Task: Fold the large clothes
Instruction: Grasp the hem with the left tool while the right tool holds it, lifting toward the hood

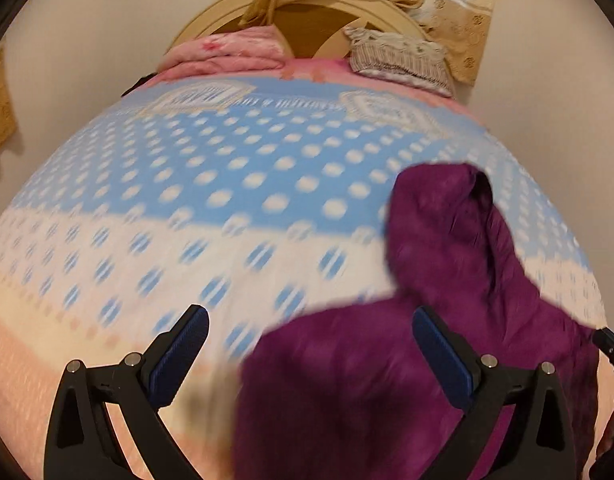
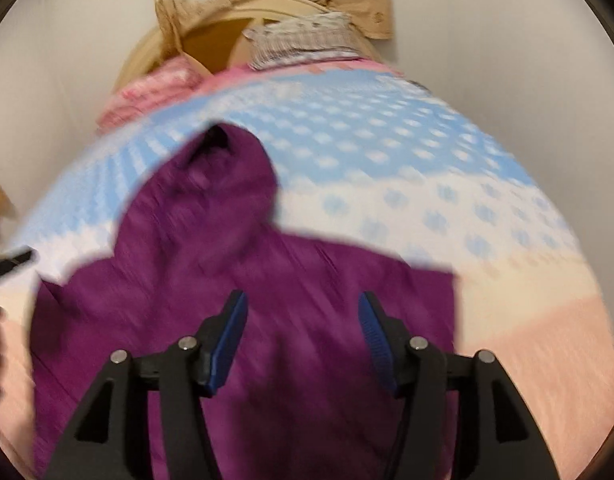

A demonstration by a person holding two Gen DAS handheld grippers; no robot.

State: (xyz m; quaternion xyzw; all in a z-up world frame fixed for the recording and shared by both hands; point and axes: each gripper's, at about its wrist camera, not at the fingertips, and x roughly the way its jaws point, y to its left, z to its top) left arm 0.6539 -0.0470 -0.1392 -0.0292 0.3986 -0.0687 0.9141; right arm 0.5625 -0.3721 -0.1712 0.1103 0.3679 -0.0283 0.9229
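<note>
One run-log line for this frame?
purple garment spread on bed | left gripper open, empty | right gripper open, empty

the left gripper (image 1: 310, 334), black-framed with blue ribbed pads, points forward and downward. its jaws stand wide apart, one finger far to each side of its own view, and nothing is pinched between the pads. the left pad (image 1: 177, 354) and the right pad (image 1: 443, 354) both show their ribbed faces turned inward.

the right gripper (image 2: 303, 320), of the same black and blue build, also tilts forward and down. its jaws are parted, less widely than the left pair, with the pads pressing on nothing. a dark tip of each gripper shows at the edge of the other's view. both views are blurred.
</note>
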